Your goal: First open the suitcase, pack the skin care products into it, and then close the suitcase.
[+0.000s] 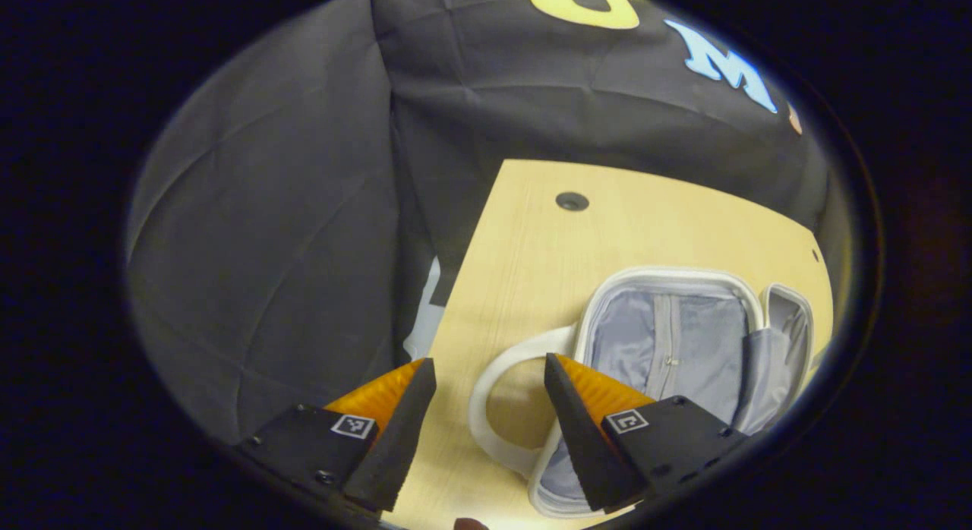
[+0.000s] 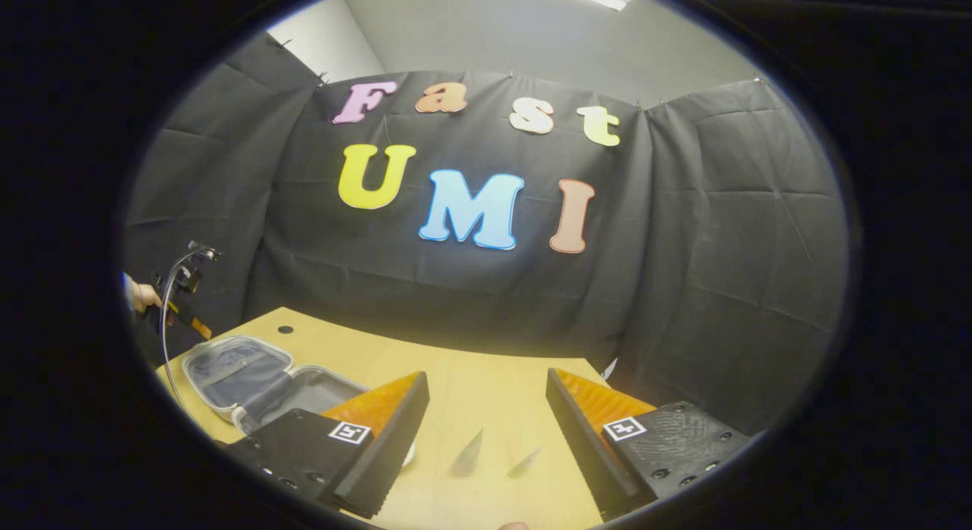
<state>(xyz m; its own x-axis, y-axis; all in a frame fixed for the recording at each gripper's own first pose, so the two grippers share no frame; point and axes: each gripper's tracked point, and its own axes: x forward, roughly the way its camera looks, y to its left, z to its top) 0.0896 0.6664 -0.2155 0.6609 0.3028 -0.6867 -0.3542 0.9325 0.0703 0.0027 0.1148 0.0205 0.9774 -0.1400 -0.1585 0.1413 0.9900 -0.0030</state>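
My left gripper (image 1: pixel 490 408) hovers wide apart over the open suitcase (image 1: pixel 668 340) on the table (image 1: pixel 547 249), its handle between the fingers. My right gripper (image 2: pixel 486 431), equally wide, holds nothing; products probably sit outside view, so I should fetch one and lower it gently inside.

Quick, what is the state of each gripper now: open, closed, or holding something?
Left gripper: open, holding nothing, above the handle of the opened suitcase.
Right gripper: open, holding nothing, above the table.

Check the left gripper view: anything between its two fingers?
The suitcase handle loops into the gap above bare table; the left gripper grips nothing, jaws wide apart.
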